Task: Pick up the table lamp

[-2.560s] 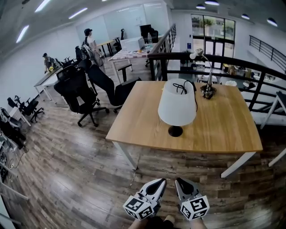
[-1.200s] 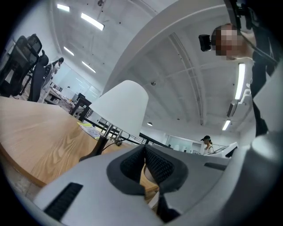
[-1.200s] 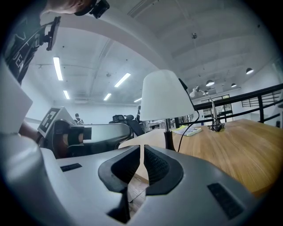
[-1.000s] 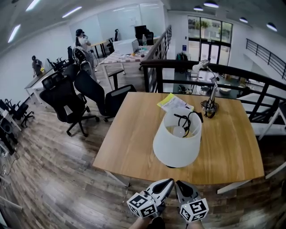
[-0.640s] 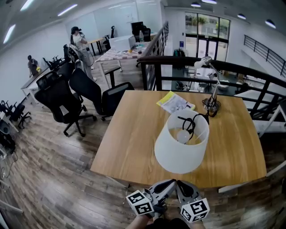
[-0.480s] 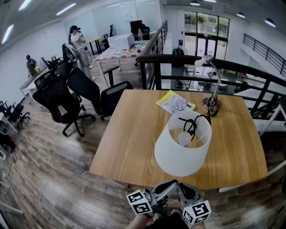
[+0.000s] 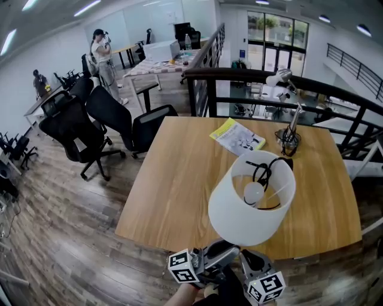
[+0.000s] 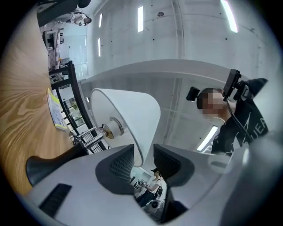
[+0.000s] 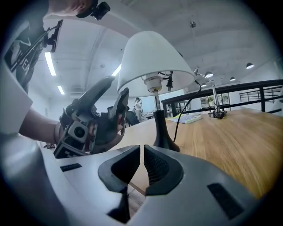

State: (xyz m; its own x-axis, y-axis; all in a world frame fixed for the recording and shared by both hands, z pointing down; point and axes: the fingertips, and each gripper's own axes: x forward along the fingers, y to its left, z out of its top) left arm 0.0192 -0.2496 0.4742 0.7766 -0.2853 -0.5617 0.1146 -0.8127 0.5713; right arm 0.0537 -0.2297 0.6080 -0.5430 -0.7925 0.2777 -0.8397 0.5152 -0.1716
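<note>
head view: lamp (image 7: 251, 206) nearer — left claw (image 8: 143, 155) just opened round shade (image 8: 132, 114), right claw (image 9: 142, 155) closed.

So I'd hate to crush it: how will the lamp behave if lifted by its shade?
Probably top-heavy: the wide shade sits on a thin stem over a small base, so it may tip. The shade looks thin, so it likely flexes. The trailing cord could snag.

Dark plank floor (image 7: 72, 239); black office chairs (image 7: 72, 128) far left, a black railing (image 7: 251, 75) beyond the wooden table (image 7: 179, 179), tall windows (image 7: 278, 30) far right, ceiling strip lights (image 7: 87, 7).
</note>
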